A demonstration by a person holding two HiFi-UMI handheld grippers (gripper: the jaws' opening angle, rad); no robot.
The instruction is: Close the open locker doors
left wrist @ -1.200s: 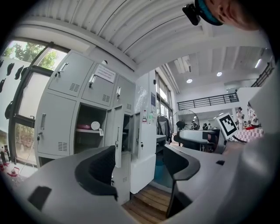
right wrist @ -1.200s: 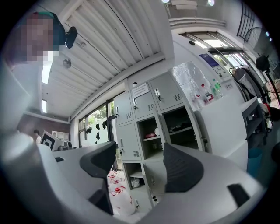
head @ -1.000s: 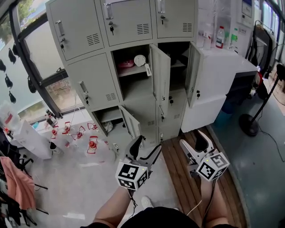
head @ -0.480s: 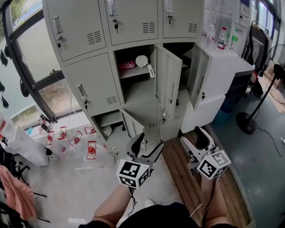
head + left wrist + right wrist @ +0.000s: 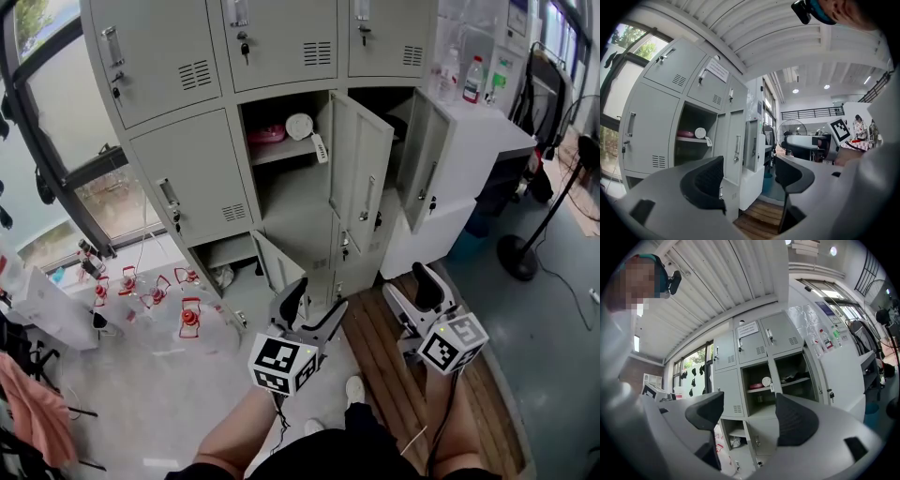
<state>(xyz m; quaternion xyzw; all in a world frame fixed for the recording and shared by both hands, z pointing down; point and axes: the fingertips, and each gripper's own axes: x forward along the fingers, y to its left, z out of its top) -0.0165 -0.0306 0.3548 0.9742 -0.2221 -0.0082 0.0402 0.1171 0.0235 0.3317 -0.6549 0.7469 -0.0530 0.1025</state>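
No legible text (locker notice too small)

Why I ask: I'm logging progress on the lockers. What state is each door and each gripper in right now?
top-row doors: all three shut
middle left door: shut
middle centre door: open, swung outward
middle right door: open, swung outward
bottom left door: open
left gripper: jaws apart, empty
right gripper: jaws apart, empty
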